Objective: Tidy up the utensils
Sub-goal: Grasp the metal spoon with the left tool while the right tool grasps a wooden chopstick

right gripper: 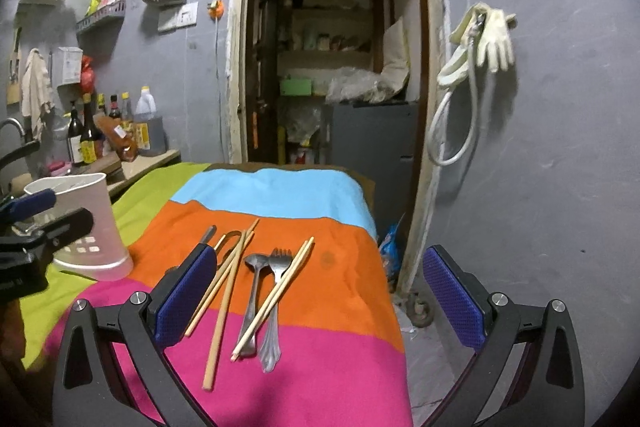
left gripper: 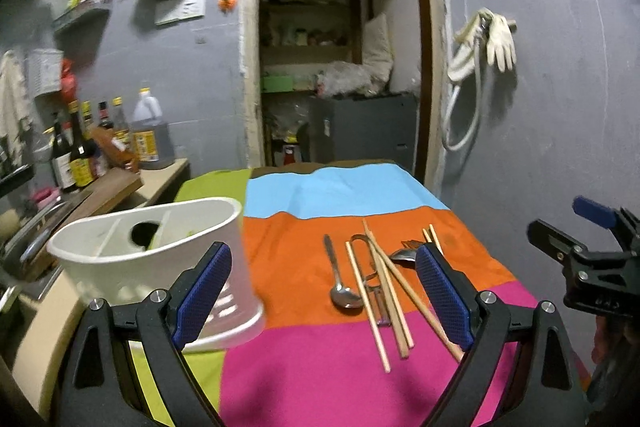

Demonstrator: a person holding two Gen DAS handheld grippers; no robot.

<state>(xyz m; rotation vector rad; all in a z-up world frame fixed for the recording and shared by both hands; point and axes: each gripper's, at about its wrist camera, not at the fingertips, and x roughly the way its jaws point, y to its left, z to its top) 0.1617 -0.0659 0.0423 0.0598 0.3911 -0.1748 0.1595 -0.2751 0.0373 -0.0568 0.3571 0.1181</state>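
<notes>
A white utensil holder [left gripper: 168,267] with divided compartments stands at the table's left, on the green and orange cloth; it also shows in the right wrist view as the holder [right gripper: 96,231]. Loose utensils lie on the orange and pink stripes: a spoon [left gripper: 344,291], several wooden chopsticks [left gripper: 390,301], a metal peeler [left gripper: 366,247], and a second spoon [right gripper: 252,291] beside a fork [right gripper: 274,307]. My left gripper [left gripper: 322,297] hovers open above the cloth, between holder and utensils. My right gripper [right gripper: 320,301] is open too, over the fork and chopsticks [right gripper: 224,291]. Neither holds anything.
The striped cloth [left gripper: 320,367] covers a small table; its right edge drops off beside a grey wall with hanging gloves [right gripper: 494,39]. Bottles [left gripper: 100,147] and a counter stand left. An open doorway [left gripper: 332,67] with shelves lies behind the table.
</notes>
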